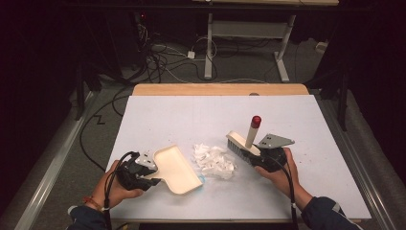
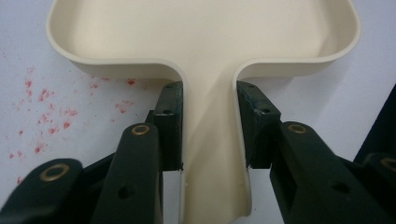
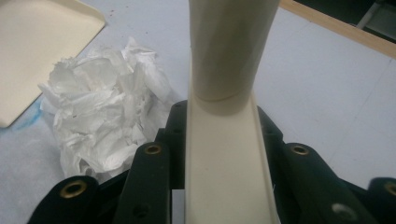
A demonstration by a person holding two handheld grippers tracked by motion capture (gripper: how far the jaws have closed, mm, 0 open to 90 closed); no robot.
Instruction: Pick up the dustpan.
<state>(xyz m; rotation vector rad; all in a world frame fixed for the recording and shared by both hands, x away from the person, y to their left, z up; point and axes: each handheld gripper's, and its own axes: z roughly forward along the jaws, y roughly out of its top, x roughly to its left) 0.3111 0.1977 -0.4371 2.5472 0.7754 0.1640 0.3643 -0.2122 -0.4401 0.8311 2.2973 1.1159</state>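
Low in the frame's left, the left gripper (image 1: 146, 178) pinches the cream dustpan (image 1: 178, 168) by its handle, the pan resting on the white table (image 1: 306, 124). Right of centre, the right gripper (image 1: 253, 157) clamps the brush (image 1: 243, 143), its bristles just beside the crumpled paper (image 1: 213, 159) lying between pan and brush.

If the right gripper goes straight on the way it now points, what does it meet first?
Probably the crumpled white paper: the right gripper, shut on the brush, points left toward that pile, with the dustpan beyond it. Depth is hard to judge.
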